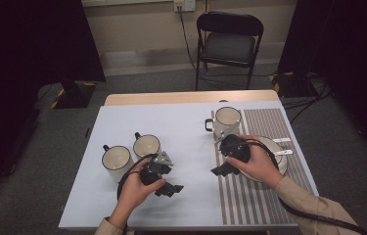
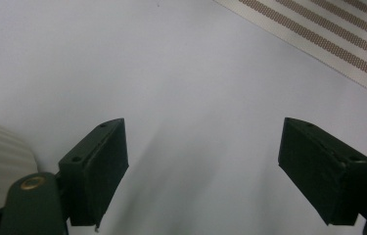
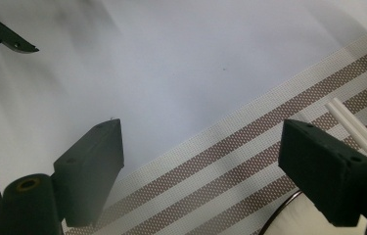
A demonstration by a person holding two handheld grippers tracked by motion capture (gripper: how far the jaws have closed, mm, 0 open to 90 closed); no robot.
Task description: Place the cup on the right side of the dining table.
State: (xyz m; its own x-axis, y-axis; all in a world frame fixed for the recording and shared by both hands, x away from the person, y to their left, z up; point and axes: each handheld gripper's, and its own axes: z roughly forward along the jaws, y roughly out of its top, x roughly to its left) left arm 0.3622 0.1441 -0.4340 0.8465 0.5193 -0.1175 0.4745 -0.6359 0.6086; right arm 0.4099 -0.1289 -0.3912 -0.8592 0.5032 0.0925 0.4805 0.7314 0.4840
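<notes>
My left gripper (image 1: 170,188) rests low over the pale table (image 1: 186,127), front left of centre, held by a hand. In the left gripper view its jaws (image 2: 204,129) stand wide open over bare table with nothing between them. My right gripper (image 1: 219,170) sits at the left edge of the striped placemat (image 1: 264,122), with the hand lying over a white plate (image 1: 280,147). Its jaws (image 3: 200,132) are open over the mat's edge, also with nothing between them. White sticks (image 3: 355,129) and the plate's dark rim (image 3: 281,215) lie by the right jaw.
Two white mugs with dark rims (image 1: 116,159) (image 1: 147,144) stand left of my left hand. A third mug (image 1: 227,120) stands at the placemat's far left corner. White utensils (image 1: 283,141) lie beside the plate. A folding chair (image 1: 228,44) stands beyond the table.
</notes>
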